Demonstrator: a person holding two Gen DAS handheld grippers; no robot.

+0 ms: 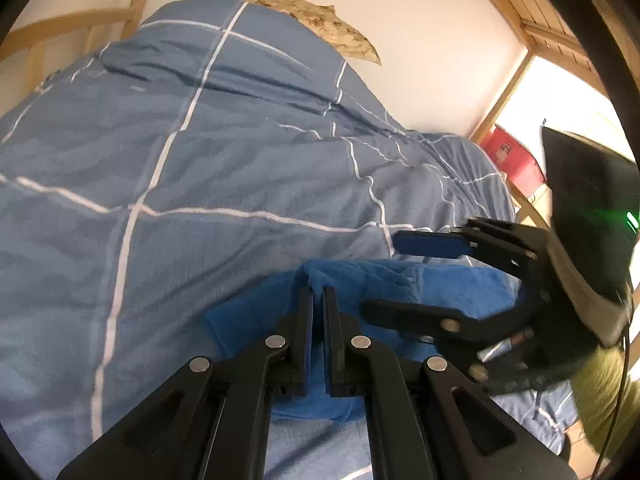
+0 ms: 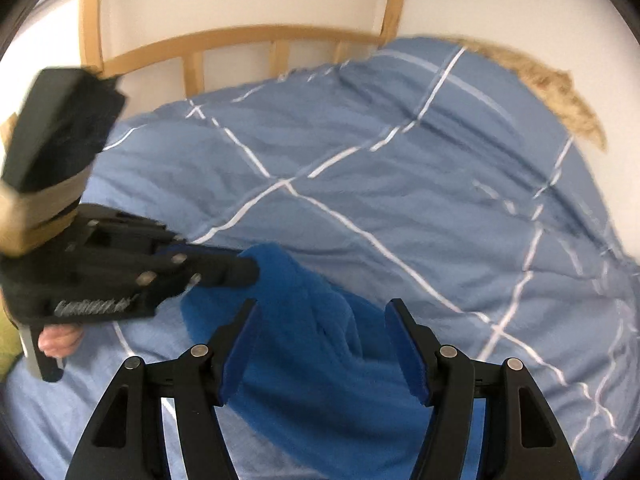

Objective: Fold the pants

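Note:
The pants [image 1: 400,292] are bright blue fleece, bunched on a blue checked duvet [image 1: 180,168]. My left gripper [image 1: 318,292] is shut on a raised fold of the pants. It also shows at the left of the right wrist view [image 2: 244,268], pinching the cloth's top edge. My right gripper [image 2: 324,308] is open, its jaws wide apart over the pants [image 2: 320,352], holding nothing. In the left wrist view the right gripper [image 1: 384,272] sits open just right of my left one, above the cloth.
The duvet [image 2: 400,184] covers a bed with a wooden frame [image 2: 240,40] against a pale wall. A tan patterned pillow [image 1: 320,16] lies at the bed's far end. A red box [image 1: 512,156] stands beyond the bed's right side.

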